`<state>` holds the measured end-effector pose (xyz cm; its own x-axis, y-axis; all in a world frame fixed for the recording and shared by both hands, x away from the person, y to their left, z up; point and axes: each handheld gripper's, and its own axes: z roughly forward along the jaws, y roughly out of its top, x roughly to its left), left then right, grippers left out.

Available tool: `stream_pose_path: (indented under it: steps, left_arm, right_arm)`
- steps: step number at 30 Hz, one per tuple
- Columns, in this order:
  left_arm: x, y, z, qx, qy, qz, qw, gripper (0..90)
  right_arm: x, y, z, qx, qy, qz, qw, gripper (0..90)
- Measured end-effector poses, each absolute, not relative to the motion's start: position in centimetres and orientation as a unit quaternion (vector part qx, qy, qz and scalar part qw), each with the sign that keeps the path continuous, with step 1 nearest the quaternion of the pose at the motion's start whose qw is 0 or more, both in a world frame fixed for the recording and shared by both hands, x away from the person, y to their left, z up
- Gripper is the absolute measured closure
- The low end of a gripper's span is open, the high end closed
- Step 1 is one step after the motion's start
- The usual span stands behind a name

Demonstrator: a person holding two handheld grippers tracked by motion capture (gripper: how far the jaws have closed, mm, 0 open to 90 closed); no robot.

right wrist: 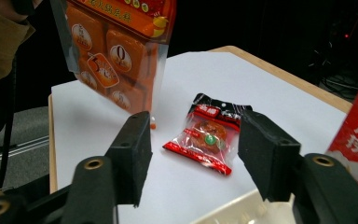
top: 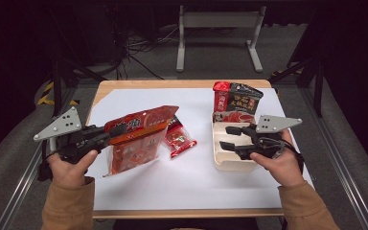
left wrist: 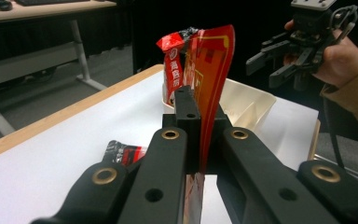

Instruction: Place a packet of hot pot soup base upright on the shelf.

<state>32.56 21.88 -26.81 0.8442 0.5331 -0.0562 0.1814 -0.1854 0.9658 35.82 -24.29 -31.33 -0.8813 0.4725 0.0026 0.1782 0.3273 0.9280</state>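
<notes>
My left gripper is shut on the top edge of an orange snack bag, which hangs lifted over the left of the white sheet. In the left gripper view the bag's red-orange seal stands upright between the jaws of that gripper. My right gripper hovers open over a cream tray with nothing between its pads. A small red sachet lies flat on the sheet between the two hands. In the right gripper view the sachet shows beyond the open right gripper, with the hanging bag behind.
A red and black packet stands upright at the tray's far end. The white sheet covers a wooden table. Behind the table stands a grey metal frame, and cables lie on the floor.
</notes>
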Motion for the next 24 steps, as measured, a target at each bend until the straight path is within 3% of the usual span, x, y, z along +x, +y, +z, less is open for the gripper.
stream_pose_path:
  steps: [11, 24]
  left_arm:
    - [32.0, 20.1, -26.1, 0.754, 0.203, 0.125, 0.612, 90.0]
    - [31.8, 18.1, -25.8, 0.761, 0.177, 0.115, 0.614, 90.0]
  right_arm:
    - [36.2, -20.9, -31.1, 0.170, 0.809, 0.549, 0.121, 36.2]
    - [36.2, -18.0, -31.6, 0.134, 0.813, 0.554, 0.119, 35.7]
